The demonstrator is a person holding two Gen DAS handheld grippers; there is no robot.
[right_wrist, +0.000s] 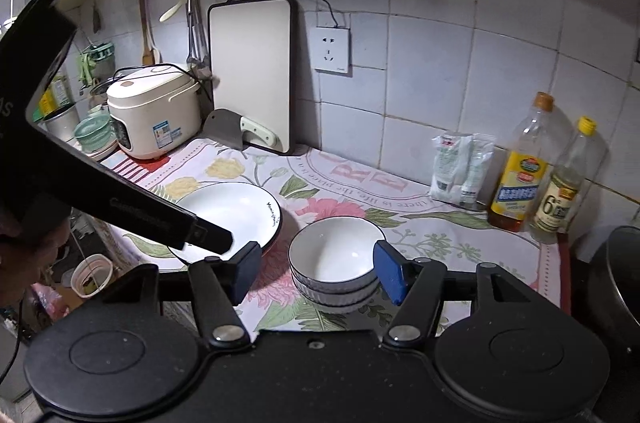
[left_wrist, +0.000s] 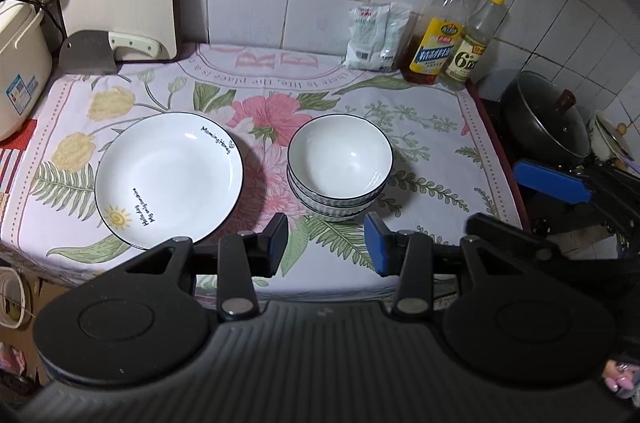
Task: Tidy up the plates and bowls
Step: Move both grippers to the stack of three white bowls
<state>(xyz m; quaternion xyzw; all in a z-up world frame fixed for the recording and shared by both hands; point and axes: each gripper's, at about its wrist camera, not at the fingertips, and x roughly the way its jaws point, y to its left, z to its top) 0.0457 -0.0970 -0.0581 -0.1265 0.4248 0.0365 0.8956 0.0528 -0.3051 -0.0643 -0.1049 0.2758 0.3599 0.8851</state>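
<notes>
White bowls (left_wrist: 340, 165) sit nested, plate (left_wrist: 168, 179) beside them; we judge stacking done. Left gripper (left_wrist: 326, 243) and right gripper (right_wrist: 316, 269) both open, empty.

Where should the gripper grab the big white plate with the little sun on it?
Probably by the rim of the white, dark-edged plate, at the near edge by the sun drawing. It lies flat on the flowered cloth, so only its raised, sloping rim offers a hold. The left gripper, empty and open, is nearest.
</notes>
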